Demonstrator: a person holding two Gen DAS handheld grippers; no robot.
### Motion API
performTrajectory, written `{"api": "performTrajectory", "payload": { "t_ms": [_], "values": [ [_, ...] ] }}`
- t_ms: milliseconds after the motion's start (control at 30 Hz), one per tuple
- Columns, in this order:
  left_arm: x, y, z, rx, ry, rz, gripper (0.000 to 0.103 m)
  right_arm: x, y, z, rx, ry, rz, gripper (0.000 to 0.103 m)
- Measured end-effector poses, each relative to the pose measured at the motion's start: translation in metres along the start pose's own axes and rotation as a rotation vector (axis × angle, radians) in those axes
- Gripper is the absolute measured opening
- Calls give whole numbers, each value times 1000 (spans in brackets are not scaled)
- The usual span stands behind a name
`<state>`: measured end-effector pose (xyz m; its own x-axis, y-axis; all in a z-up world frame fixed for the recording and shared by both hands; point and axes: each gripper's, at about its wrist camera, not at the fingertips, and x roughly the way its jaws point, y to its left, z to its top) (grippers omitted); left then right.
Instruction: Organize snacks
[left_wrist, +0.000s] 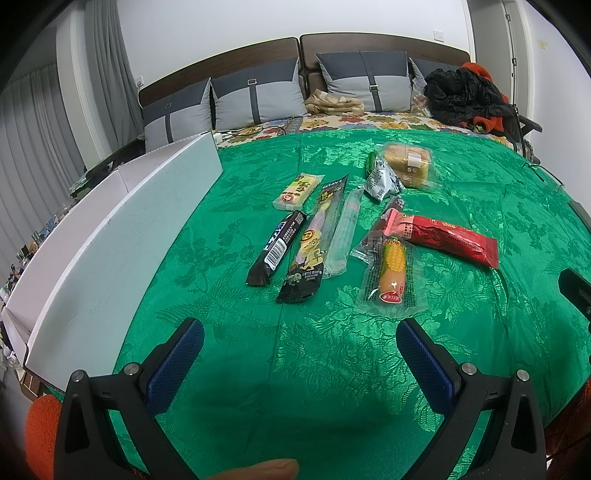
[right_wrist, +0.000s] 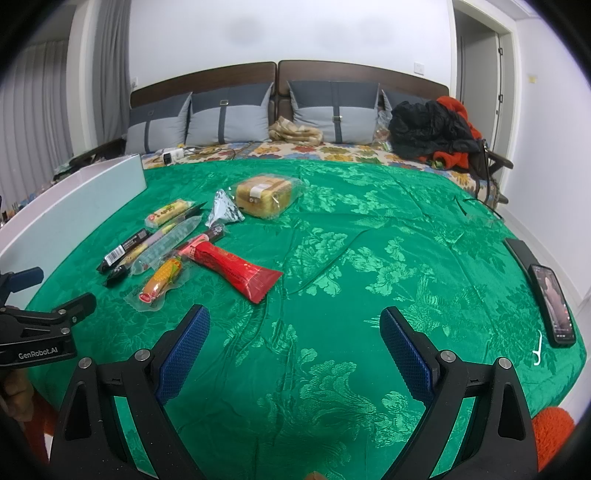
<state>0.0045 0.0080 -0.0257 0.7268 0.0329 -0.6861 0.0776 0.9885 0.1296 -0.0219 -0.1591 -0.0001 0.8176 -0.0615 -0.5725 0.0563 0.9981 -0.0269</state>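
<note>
Left wrist: left gripper (left_wrist: 300, 354) jaws wide, empty; snacks (left_wrist: 369, 236) ahead; right gripper (right_wrist: 294, 341) likewise.

Snacks (left_wrist: 332, 236) lie clustered on the cloth (left_wrist: 443, 332), right of the box (left_wrist: 122, 229); bread (left_wrist: 408, 164) farthest back, pillows (left_wrist: 255, 94) behind; phone (right_wrist: 552, 304) far right

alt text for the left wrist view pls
An open left gripper hovers empty over a green bedspread, its blue-padded fingers spread apart. Ahead lie scattered wrapped snacks, including a corn sausage and a red packet. A white box stands at the left.
</note>
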Motion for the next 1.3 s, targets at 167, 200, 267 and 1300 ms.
{"api": "performTrajectory", "payload": {
  "t_ms": [167, 200, 267, 1300],
  "values": [
    [0, 0, 0, 1, 1, 0, 103, 0, 0, 0, 0, 0, 0, 95],
    [0, 0, 0, 1, 0, 0, 103, 0, 0, 0, 1, 1, 0, 95],
    [0, 0, 0, 0, 0, 0, 103, 0, -1, 1, 0, 0, 0, 95],
    [5, 2, -4, -2, 8, -1, 103, 2, 1, -2, 6, 8, 2, 95]
  ]
}}
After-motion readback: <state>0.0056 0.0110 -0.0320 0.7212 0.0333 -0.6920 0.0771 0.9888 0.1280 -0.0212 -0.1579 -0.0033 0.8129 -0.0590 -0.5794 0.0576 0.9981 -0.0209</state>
